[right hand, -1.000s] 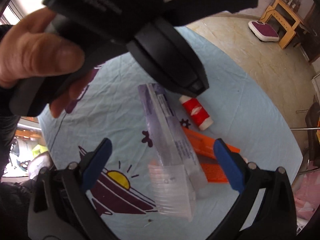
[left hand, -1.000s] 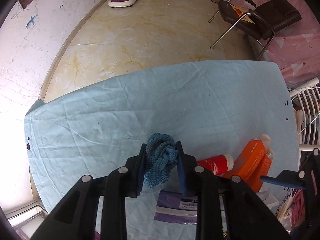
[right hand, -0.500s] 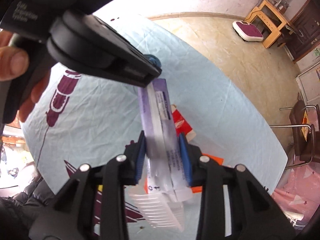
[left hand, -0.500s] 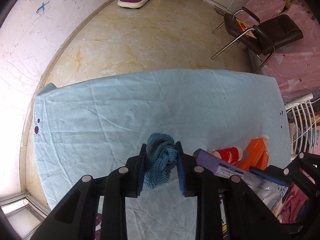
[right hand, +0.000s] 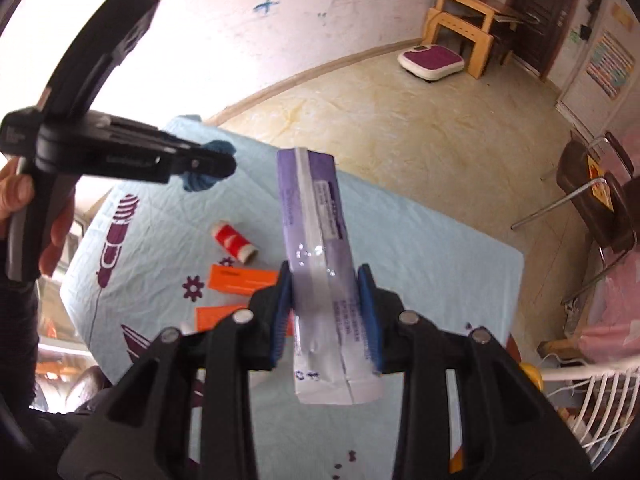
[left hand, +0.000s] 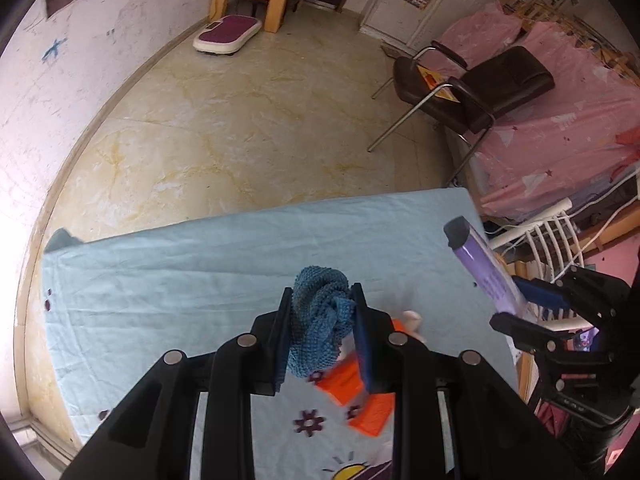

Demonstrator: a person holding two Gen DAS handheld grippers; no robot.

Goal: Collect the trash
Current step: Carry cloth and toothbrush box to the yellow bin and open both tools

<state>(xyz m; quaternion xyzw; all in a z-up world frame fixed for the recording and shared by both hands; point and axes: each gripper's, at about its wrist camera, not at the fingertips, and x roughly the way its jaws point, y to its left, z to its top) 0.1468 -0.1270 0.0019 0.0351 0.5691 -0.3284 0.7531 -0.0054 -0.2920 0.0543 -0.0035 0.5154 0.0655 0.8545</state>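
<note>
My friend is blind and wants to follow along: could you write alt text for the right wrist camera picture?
The right gripper holds a purple package between its fingers above a table with a light blue cloth. On the cloth lie a red roll and two orange boxes; at left, the left gripper holds a blue knitted cloth.

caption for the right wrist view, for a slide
Right gripper lifts a purple packet above the blue tablecloth.
</note>
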